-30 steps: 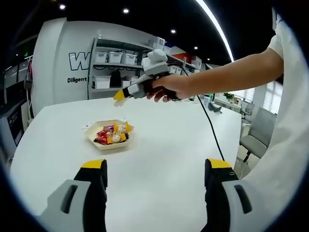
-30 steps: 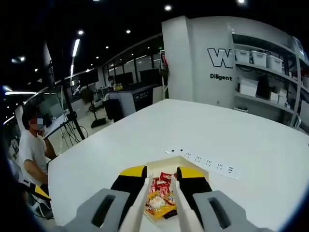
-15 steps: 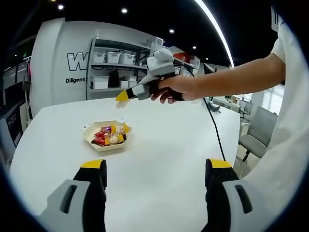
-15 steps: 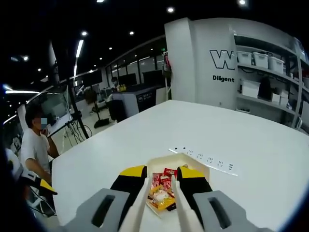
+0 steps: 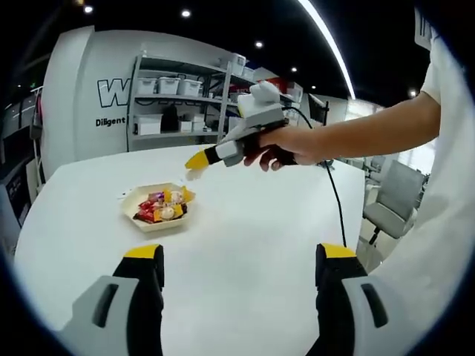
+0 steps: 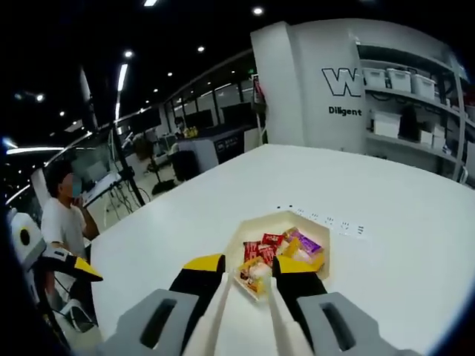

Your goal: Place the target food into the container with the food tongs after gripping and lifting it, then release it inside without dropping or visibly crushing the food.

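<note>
While the right hand-held gripper (image 6: 247, 276) grasps tongs (image 6: 245, 319) above the tray (image 6: 256, 228) mid-surface (image 6: 401, 200), wrapped snacks (image 6: 254, 268) look light, crinkly, slippery; pinch gently mid-wrapper. Left hand-held gripper (image 5: 239, 256) released.

You are working over a broad white table (image 5: 245, 222) in a dim open-plan office with a black ceiling dotted by small round downlights (image 6: 257, 11) and one long bright light strip (image 5: 326, 44). Beyond the table's far edge stands a curved white wall with dark lettering (image 6: 349, 89), and beside it a grey metal shelf rack holding white storage bins (image 5: 178, 100). A grey office chair (image 5: 386, 208) sits off the table's right edge.
</note>
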{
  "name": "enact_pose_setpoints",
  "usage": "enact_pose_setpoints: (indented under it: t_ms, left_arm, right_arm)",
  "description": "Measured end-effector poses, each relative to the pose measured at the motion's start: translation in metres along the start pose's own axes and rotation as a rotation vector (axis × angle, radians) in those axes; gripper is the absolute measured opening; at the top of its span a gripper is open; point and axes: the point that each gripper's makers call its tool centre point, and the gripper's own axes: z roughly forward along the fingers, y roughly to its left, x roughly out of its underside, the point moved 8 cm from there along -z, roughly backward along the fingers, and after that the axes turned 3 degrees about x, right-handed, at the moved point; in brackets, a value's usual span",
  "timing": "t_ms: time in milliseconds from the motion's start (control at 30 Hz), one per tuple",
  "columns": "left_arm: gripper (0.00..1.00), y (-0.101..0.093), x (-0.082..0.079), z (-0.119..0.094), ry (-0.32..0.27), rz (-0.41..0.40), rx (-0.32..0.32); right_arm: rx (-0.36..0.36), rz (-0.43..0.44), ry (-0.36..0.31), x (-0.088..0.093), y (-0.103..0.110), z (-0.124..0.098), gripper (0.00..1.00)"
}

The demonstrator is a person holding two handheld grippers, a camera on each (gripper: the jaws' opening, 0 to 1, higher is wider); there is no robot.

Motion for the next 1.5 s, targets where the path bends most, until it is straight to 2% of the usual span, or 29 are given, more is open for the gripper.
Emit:
enact_pose_setpoints:
  t_ms: [133,267,300,533,600,700,800,1167,1267,1367,1433,1467,1500]
  left_arm:
    - [0.81,-0.003,0.001,0.001,0.007,-0.002,0.006]
    - [0.81,-0.004,0.004,0.002,0.011,-0.002,0.012]
    - [0.81,-0.005,0.004,0.003,0.011,-0.003,0.012]
    - [0.81,-0.006,0.006,0.004,0.012,-0.012,0.021]
    - [0.80,-0.006,0.006,0.006,0.011,-0.012,0.027]
    - [0.77,-0.008,0.007,0.007,0.010,-0.009,0.041]
    - [0.77,-0.008,0.009,0.009,0.012,-0.007,0.048]
    - [0.73,-0.012,0.022,0.020,0.031,-0.047,0.082]
    - [0.68,-0.013,0.025,0.022,0.037,-0.060,0.098]
    - [0.60,-0.015,0.029,0.025,0.052,-0.080,0.120]
    - [0.59,-0.015,0.030,0.026,0.050,-0.086,0.125]
    - [0.59,-0.014,0.031,0.027,0.050,-0.094,0.127]
    - [0.58,-0.015,0.031,0.027,0.051,-0.097,0.128]
  right_arm:
    - [-0.012,0.001,0.007,0.013,0.002,-0.008,0.20]
    - [-0.026,0.003,0.015,0.024,0.011,-0.017,0.21]
    - [-0.029,0.027,0.036,0.029,0.012,-0.019,0.21]
    - [-0.049,0.042,0.042,0.051,0.026,-0.035,0.21]
    - [-0.074,0.049,0.038,0.059,0.030,-0.041,0.21]
    - [-0.072,0.048,0.057,0.071,0.031,-0.046,0.21]
    - [-0.082,0.082,0.073,0.080,0.033,-0.053,0.21]
    - [-0.133,0.115,0.080,0.110,0.049,-0.071,0.22]
    - [-0.153,0.122,0.072,0.114,0.053,-0.075,0.22]
    - [-0.203,0.127,0.035,0.112,0.061,-0.079,0.22]
    - [-0.222,0.131,0.025,0.112,0.064,-0.081,0.22]
    - [-0.240,0.138,0.015,0.112,0.066,-0.082,0.22]
    - [-0.288,0.161,-0.006,0.111,0.071,-0.084,0.22]
